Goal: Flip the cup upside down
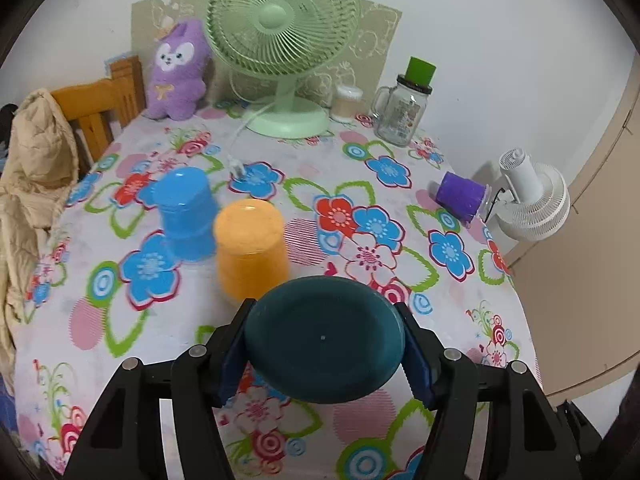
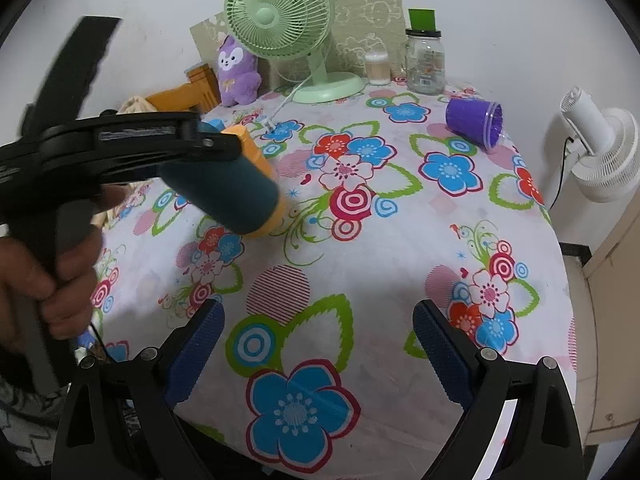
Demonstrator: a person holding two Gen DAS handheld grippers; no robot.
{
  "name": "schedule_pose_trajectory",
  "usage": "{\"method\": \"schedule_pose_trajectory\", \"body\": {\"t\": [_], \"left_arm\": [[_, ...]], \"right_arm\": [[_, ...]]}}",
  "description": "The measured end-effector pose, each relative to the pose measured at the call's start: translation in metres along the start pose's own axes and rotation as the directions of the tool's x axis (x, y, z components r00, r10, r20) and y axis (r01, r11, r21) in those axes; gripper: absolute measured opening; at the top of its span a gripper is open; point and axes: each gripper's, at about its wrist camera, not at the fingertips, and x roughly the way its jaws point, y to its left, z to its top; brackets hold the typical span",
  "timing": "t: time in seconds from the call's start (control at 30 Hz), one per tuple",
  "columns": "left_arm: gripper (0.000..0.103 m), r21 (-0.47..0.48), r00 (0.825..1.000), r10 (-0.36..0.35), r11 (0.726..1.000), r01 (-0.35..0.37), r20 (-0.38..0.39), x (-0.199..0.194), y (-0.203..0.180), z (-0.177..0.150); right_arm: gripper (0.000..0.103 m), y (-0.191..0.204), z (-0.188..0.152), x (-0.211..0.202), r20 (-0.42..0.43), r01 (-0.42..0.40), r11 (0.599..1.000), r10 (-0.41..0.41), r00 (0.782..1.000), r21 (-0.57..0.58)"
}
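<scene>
Table [image 1: 280, 152] carries a floral cloth. Back edge: green fan [image 1: 280, 32], its white cord [image 1: 240, 140] trailing forward onto the cloth; purple plush [image 1: 176, 72] left of the fan; small white jar [image 1: 346, 102] and a glass mug [image 1: 400, 112] with a green cap to the right. White fan [image 1: 532, 200] stands off the table's right edge. Wooden chair [image 1: 96, 108] with a beige coat [image 1: 32, 184] at the left.

On the cloth: blue cup [image 1: 186, 212] and orange cup [image 1: 250, 248], both upside down, side by side, orange nearer the left gripper [image 1: 324, 340]. Purple cup [image 2: 474, 122] lies on its side near the right edge, mouth toward the white fan, well apart from both grippers.

Dark teal cup [image 1: 324, 340]: pinched between the left gripper's blue pads [image 1: 232, 364], one on each side wall. Its flat base faces the left wrist camera and blocks the cloth right behind it. In the right wrist view the teal cup [image 2: 228, 188] is held above the cloth, tilted, base pointing down and to the right; it overlaps the orange cup [image 2: 256, 148] just behind. Cannot tell whether they touch.

Right gripper [image 2: 320, 344]: pads [image 2: 196, 352] spread wide, holding nothing, over the cloth at the near edge, well apart from the teal cup. The hand [image 2: 48, 276] grips the left gripper's handle.
</scene>
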Motion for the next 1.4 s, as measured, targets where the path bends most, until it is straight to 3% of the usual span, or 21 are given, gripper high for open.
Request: {"method": "schedule_pose_trajectory", "body": {"t": [0.23,0.7,0.93,1.4], "left_arm": [[0.068,0.012,1.000,0.016,1.000,-0.016,0.014,-0.021,0.006,-0.007],[0.068,0.036,1.000,0.006,0.999,-0.006,-0.013,-0.022,-0.001,-0.020],[0.081,0.057,1.000,0.004,0.998,-0.005,0.022,-0.031,-0.006,-0.017],[0.083,0.055,1.000,0.006,0.998,-0.007,0.013,-0.028,-0.001,-0.019]], "right_arm": [[0.097,0.009,0.004,0.002,0.007,-0.016,1.000,0.016,1.000,-0.014],[0.097,0.004,0.007,-0.002,0.015,0.001,1.000,-0.001,1.000,0.005],[0.097,0.002,0.006,0.000,0.007,0.007,1.000,-0.007,1.000,0.006],[0.097,0.001,0.010,0.007,-0.004,0.015,0.999,-0.015,1.000,0.037]]}}
